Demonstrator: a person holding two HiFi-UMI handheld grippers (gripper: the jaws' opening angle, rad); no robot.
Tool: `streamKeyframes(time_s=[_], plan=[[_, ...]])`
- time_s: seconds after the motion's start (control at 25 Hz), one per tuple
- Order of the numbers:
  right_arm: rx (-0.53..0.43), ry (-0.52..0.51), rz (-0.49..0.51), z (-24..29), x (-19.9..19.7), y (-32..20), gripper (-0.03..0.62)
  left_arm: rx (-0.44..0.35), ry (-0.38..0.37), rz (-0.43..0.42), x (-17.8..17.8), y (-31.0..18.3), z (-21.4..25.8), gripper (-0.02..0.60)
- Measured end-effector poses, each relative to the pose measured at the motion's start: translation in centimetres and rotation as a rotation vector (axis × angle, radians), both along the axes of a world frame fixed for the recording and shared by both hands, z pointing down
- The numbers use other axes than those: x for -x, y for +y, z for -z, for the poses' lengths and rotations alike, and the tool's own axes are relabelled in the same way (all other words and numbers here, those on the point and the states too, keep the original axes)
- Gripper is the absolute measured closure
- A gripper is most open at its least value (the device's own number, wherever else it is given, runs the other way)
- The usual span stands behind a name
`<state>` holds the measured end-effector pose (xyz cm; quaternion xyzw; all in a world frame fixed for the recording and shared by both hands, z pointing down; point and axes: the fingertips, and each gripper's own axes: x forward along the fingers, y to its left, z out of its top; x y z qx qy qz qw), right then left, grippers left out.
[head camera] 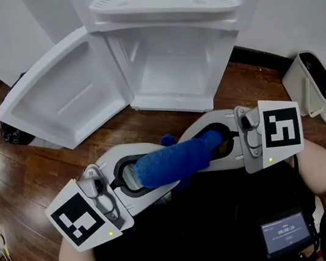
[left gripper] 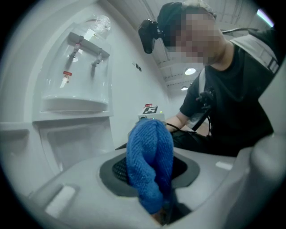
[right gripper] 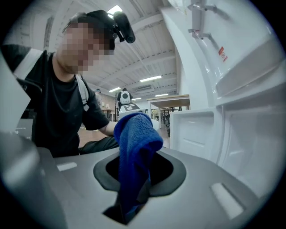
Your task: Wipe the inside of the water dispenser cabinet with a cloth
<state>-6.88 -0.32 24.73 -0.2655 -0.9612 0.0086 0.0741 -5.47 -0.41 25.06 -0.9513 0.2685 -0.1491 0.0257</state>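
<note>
A blue cloth [head camera: 174, 162] is bunched between my two grippers, low in the head view, in front of the white water dispenser. The left gripper [head camera: 149, 178] holds one end and the right gripper [head camera: 211, 143] the other. In the left gripper view the cloth [left gripper: 149, 152] rises as a roll from the narrow gap of the left gripper [left gripper: 154, 188]. In the right gripper view the cloth [right gripper: 134, 138] droops over and runs down into the right gripper [right gripper: 134, 197]. The cabinet [head camera: 171, 69] stands open and empty, its door [head camera: 64, 94] swung out to the left.
The dispenser's drip tray [head camera: 160, 0] juts out above the cabinet; its taps [left gripper: 82, 53] show in the left gripper view. A white bin [head camera: 313, 83] stands at the right wall, a black bag [head camera: 12, 133] behind the door. Cables [head camera: 5, 258] lie on the wood floor.
</note>
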Motion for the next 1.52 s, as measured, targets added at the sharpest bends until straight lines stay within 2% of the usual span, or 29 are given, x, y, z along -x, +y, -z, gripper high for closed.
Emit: streamKeyframes(time_s=[0.16, 0.24, 0.32, 0.36, 0.44, 0.48, 0.56, 0.64, 0.68, 0.76, 0.88, 1.0, 1.16, 1.28, 1.36, 1.52], plan=[[-0.005, 0.014, -0.004, -1.2, -0.1, -1.3, 0.503, 0.002, 0.043, 0.041, 0.0, -0.5, 0.3, 0.441], [0.009, -0.027, -0.052, -0.6, 0.2, -2.4, 0.439, 0.004, 0.068, 0.089, 0.4, -1.0, 0.5, 0.443], [0.031, -0.067, -0.118, 0.6, 0.2, -4.2, 0.368, -0.001, 0.137, 0.159, 1.3, -1.9, 1.5, 0.453], [0.037, -0.091, -0.163, 1.4, 0.0, -5.5, 0.359, -0.013, 0.185, 0.199, 2.1, -2.5, 2.4, 0.453], [0.047, -0.15, -0.272, 3.1, -0.5, -8.3, 0.355, -0.033, 0.282, 0.306, 4.4, -4.0, 4.0, 0.453], [0.06, -0.181, -0.331, 4.0, -0.9, -9.7, 0.356, -0.037, 0.323, 0.388, 6.0, -4.9, 4.4, 0.453], [0.093, -0.248, -0.445, 6.1, -1.7, -11.8, 0.375, -0.042, 0.351, 0.614, 9.6, -6.8, 4.5, 0.453], [0.097, -0.308, -0.53, 8.0, -2.2, -12.8, 0.422, -0.041, 0.291, 0.834, 12.6, -8.9, 3.6, 0.453], [0.084, -0.33, -0.555, 8.6, -2.2, -12.8, 0.431, -0.036, 0.245, 0.909, 13.4, -9.9, 3.0, 0.453], [0.05, -0.35, -0.567, 8.9, -2.0, -12.4, 0.441, -0.012, 0.173, 1.001, 14.2, -12.0, 2.3, 0.453], [0.026, -0.307, -0.531, 7.0, -1.5, -11.4, 0.45, 0.008, 0.142, 1.12, 15.7, -15.5, 2.2, 0.453], [-0.026, -0.242, -0.494, 4.9, -1.0, -10.8, 0.459, -0.07, 0.164, 1.242, 17.5, -18.1, 3.4, 0.453], [-0.135, -0.224, -0.449, 5.2, -0.9, -9.7, 0.471, -0.169, 0.184, 1.315, 18.4, -20.3, 3.7, 0.457], [-0.1, -0.281, -0.456, 7.5, -2.1, -9.7, 0.484, -0.189, 0.167, 1.339, 18.8, -21.3, 1.7, 0.463], [-0.082, -0.324, -0.483, 9.0, -3.3, -10.4, 0.49, -0.162, 0.132, 1.346, 18.7, -21.5, -0.9, 0.463], [-0.063, -0.404, -0.549, 11.6, -5.3, -11.5, 0.491, -0.01, 0.084, 1.365, 18.7, -21.2, -8.4, 0.463]])
